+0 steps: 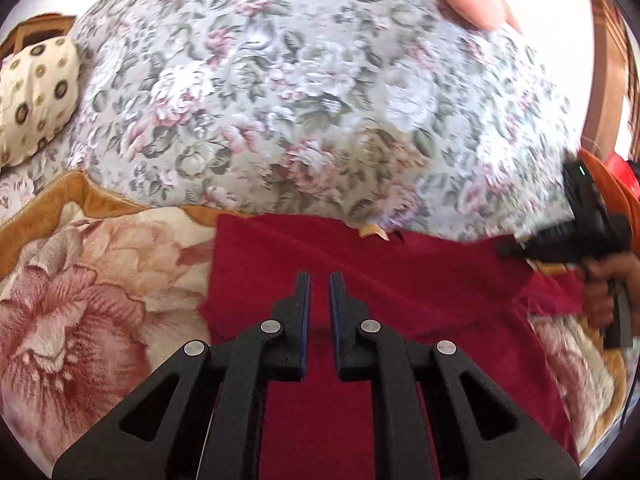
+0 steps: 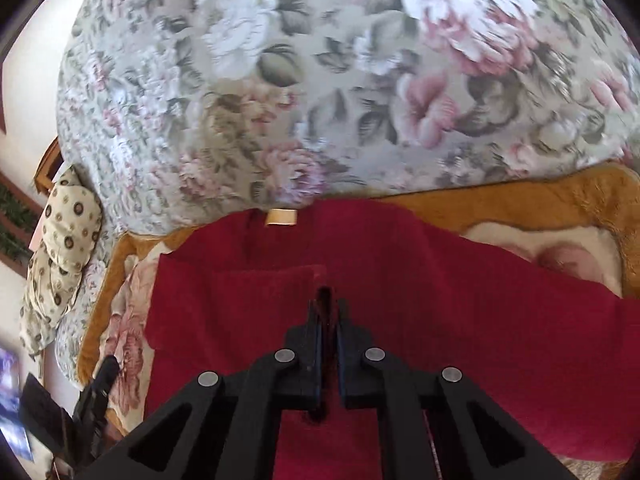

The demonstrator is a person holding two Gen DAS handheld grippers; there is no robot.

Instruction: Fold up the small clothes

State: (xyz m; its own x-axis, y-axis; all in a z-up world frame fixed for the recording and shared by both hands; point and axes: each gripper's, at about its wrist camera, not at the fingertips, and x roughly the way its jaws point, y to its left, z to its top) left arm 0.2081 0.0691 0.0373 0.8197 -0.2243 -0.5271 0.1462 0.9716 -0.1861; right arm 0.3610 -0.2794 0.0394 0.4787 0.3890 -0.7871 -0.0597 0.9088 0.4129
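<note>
Item 1: red garment [image 2: 420, 300]. Small knit or fleece piece, deep red, lying spread on a plush floral blanket [image 1: 80, 300]. A tan label [image 2: 282, 217] at the 12 o'clock edge in the right wrist view marks the neckline. One flap already lies doubled over at about 10 o'clock of the right gripper's tips, so the folding is judged partly under way.

Item 2: right gripper [image 2: 329, 304]. Jaws nearly together with a ridge of red cloth pinched between them; it is clenched on the garment at the corner of the doubled flap, likely to carry that layer across. Seen from the left wrist view it sits at 3 o'clock [image 1: 532, 246], blurred, with the holder's hand [image 1: 604, 280] on the handle.

Item 3: left gripper [image 1: 319, 280]. Fingers parted by a narrow gap, nothing between them, poised over the garment's middle (released; whether the tips touch the cloth cannot be told). Its placement would suit pinning the fabric while the other side is drawn over.

Item 4: floral bedspread [image 1: 300, 100]. Grey-green with pink roses, filling 12 o'clock in both views.

Item 5: spotted cushion [image 1: 36, 96]. Cream, ringed dots, at 9 o'clock, well apart from the work.
</note>
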